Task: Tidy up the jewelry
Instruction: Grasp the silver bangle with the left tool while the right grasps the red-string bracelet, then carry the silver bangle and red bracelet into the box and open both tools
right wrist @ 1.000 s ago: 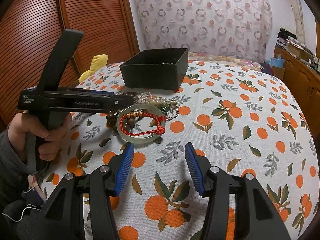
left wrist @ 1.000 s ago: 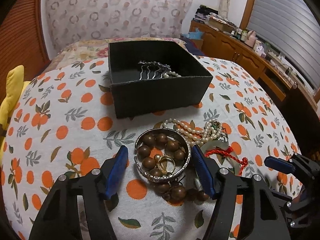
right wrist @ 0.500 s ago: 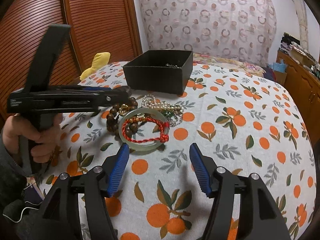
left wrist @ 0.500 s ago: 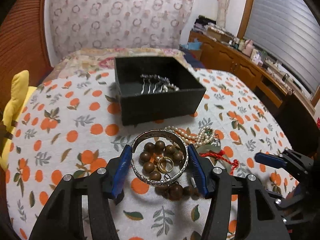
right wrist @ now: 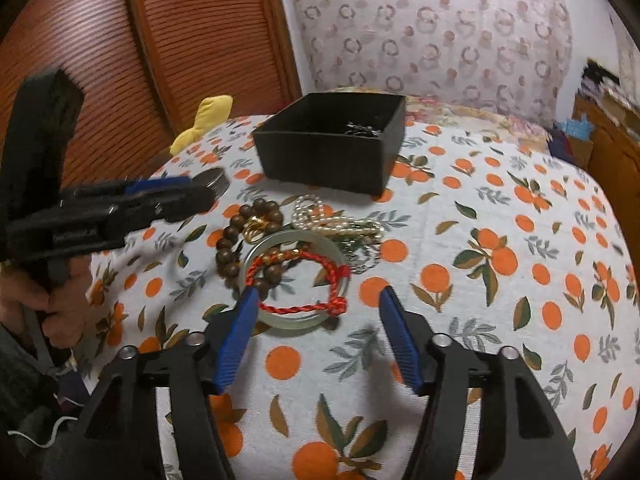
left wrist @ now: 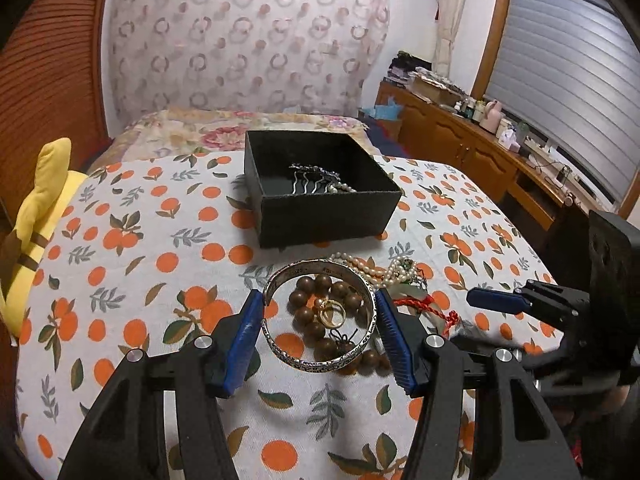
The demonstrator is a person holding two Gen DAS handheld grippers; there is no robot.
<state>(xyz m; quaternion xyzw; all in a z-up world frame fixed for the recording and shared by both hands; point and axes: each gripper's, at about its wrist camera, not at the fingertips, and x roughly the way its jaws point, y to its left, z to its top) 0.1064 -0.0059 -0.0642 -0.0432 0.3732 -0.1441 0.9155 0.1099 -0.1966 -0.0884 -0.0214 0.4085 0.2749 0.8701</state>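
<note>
Bangle (left wrist: pixel 320 318) now lifted, gripped by left claw (left wrist: pixel 320 330); right claw (right wrist: pixel 316 334) gapes empty.

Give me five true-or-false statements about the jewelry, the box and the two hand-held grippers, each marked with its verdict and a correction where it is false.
1. The left hand-held gripper holds the silver bangle between its pads. True.
2. The black box is empty. False: a silver hair comb lies inside it.
3. The right hand-held gripper is shut on the jade bangle. False: it is open, and the bangle lies on the tablecloth just ahead of its fingers.
4. A red cord bracelet lies across the jade bangle. True.
5. The pearl strand is in the black box. False: it lies on the tablecloth in front of the box.
</note>
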